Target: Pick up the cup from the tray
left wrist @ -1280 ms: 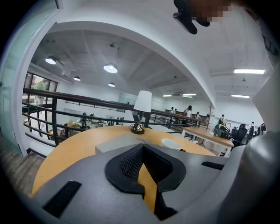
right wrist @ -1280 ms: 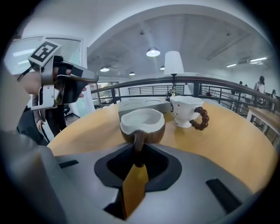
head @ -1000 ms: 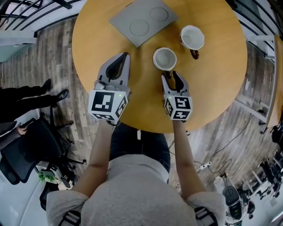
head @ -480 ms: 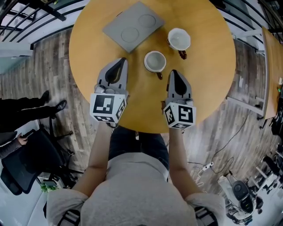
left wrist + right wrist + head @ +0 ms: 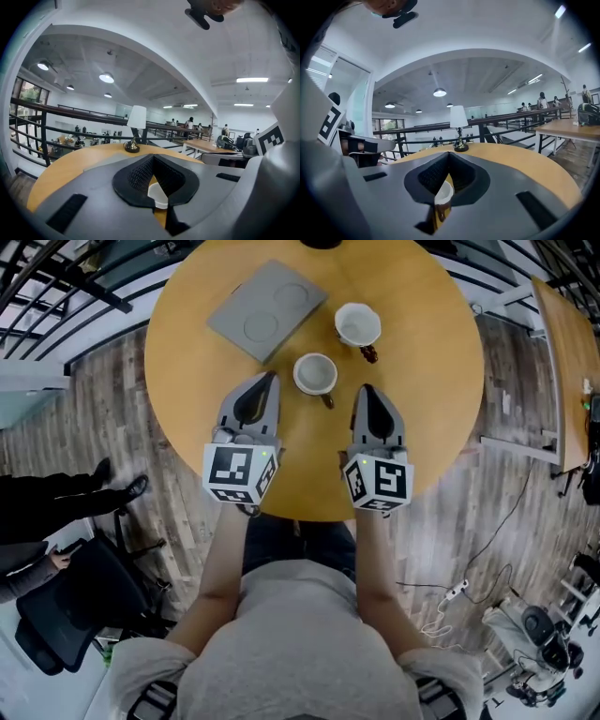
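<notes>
Two white cups with brown outsides stand on the round wooden table [image 5: 431, 409], off the grey tray [image 5: 267, 310]. The near cup [image 5: 316, 374] sits between my two grippers' tips; the far cup [image 5: 358, 324] stands beyond it to the right. The tray shows two round recesses with nothing in them. My left gripper [image 5: 270, 381] is shut and holds nothing, just left of the near cup. My right gripper [image 5: 366, 390] is shut and holds nothing, just right of that cup. A cup [image 5: 158, 196] shows through the left jaws' gap, and a cup [image 5: 443, 194] through the right jaws' gap.
A small table lamp [image 5: 132, 146] [image 5: 461, 146] stands at the table's far edge. Dark railings [image 5: 56, 277] run past the table at the upper left. A person's legs and a black office chair [image 5: 66, 596] are on the wooden floor at the left.
The right gripper stood open at the near cup's handle, then shut on nothing and drew back from it. The cup stays on the table. The left gripper shifted slightly.
</notes>
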A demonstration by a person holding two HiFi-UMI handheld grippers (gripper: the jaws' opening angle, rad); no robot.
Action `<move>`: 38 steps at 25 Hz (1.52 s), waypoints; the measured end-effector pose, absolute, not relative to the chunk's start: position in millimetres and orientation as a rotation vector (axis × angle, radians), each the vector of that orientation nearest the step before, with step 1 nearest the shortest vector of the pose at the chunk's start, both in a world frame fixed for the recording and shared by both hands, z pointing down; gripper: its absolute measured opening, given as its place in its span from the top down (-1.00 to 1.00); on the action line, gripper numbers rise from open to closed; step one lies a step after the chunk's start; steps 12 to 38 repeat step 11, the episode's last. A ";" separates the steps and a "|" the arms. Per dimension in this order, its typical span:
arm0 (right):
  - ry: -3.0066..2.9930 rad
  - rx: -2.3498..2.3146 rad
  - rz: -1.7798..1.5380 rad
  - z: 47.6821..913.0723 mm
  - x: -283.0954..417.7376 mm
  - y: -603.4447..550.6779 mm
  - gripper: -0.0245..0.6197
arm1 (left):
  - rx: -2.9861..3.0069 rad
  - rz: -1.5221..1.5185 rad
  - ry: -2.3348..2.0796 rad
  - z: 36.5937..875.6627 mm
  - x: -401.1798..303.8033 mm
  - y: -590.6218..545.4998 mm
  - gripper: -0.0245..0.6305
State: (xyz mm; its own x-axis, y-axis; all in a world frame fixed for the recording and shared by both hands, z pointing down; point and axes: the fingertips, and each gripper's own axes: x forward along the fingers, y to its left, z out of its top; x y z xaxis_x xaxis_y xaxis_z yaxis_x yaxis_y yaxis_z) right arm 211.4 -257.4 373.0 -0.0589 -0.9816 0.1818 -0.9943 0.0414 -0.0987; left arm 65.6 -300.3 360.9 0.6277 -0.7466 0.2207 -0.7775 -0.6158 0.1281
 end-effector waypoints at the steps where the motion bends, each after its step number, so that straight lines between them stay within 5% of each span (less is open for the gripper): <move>1: -2.220 2.113 0.296 369.1 212.4 -257.4 0.90 | 2.641 0.207 -1.250 358.4 67.7 -299.4 0.91; 38: -2.223 2.137 0.230 348.0 213.9 -253.1 0.90 | 2.666 0.178 -1.235 346.1 77.9 -295.6 0.91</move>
